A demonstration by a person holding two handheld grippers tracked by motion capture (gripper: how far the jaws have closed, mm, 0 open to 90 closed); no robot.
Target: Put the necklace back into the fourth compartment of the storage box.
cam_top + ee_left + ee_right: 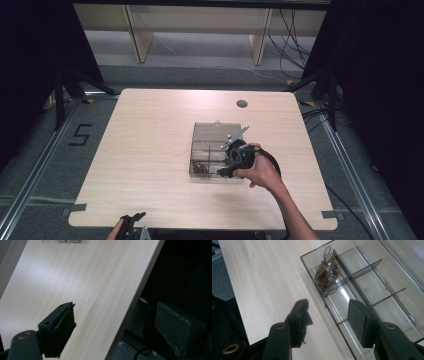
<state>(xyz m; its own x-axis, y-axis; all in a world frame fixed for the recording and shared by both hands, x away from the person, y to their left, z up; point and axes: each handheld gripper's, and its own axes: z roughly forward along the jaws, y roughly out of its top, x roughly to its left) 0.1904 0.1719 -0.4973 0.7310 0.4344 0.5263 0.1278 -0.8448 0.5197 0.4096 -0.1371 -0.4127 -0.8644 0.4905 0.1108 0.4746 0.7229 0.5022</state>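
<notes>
A clear plastic compartment box (216, 131) lies in the middle of the wooden table. In its front left compartment sits a tangle of brown wire (200, 166), which shows close up as a brown wire tangle (327, 271). A hand holds my right gripper (225, 168) at the box's front right part. Its jaws stand open in the right gripper view (329, 302), one on each side of the box's long wall (337, 315), with nothing pressed between the pads. My left gripper (133, 221) rests at the table's front edge, with its jaws spread wide (116, 306) over that edge.
The box (372, 282) has thin dark dividers, and the compartments beside the tangle look bare. A round grommet hole (242, 104) sits at the table's back right. Dark curtains and floor cables surround the table (150, 150).
</notes>
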